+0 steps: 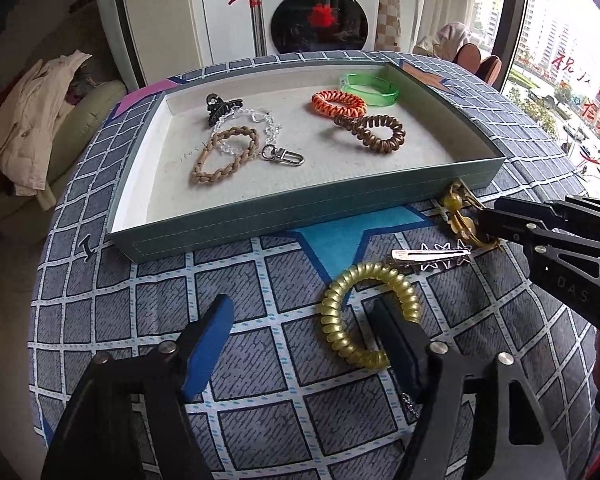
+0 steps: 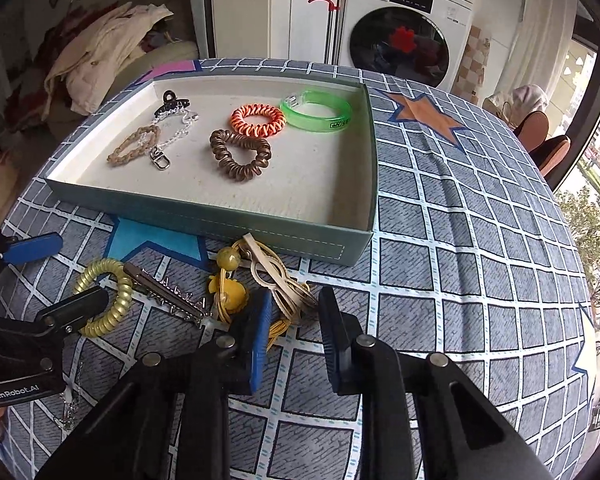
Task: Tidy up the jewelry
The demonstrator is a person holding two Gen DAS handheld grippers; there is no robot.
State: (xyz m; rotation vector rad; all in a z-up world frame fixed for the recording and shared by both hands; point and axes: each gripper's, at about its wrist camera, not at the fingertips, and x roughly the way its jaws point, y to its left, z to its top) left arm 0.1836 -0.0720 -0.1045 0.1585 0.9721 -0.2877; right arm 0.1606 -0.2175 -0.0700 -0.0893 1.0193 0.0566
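Hovering over a table under a blue-grey grid-pattern cloth (image 1: 260, 360), two handheld grippers work the near side of a shallow teal-grey tray (image 1: 260, 216) with a pale lining.

In the tray, all lying flat:
- black claw clip (image 1: 220, 106) at the far left, touching a clear link chain with a metal snap clasp (image 1: 284, 156)
- tan braided loop (image 1: 228, 156), crossing that chain
- orange spiral hair tie (image 1: 338, 102), brown spiral hair tie (image 1: 370, 130) just in front of it
- green translucent bangle (image 1: 370, 88) in the far right corner

Loose on the cloth, in front of the tray:
- yellow spiral hair tie (image 1: 332, 320)
- silver bar clip with star cut-outs (image 1: 432, 256), one end touching the yellow spiral
- yellow cord tie with amber beads (image 1: 454, 204), close against the tray's front wall
- flat beige openwork clip (image 2: 268, 268), lying over the cord tie
- thin silver chain (image 2: 70, 408) near the table edge

Left gripper (image 1: 300, 308): jaws spread wide, pointing steeply down. One finger sits inside the yellow spiral's ring, the blue-padded one well outside it on bare cloth. Nothing pinched.

Right gripper (image 2: 296, 296): jaws drawn fairly narrow, tips down at the tangle of yellow cord and the beige clip's near end. Cloth shows between the pads lower down. Cannot tell whether the pads press on anything.

White front-loading washing machine (image 1: 316, 12) stands behind the table.
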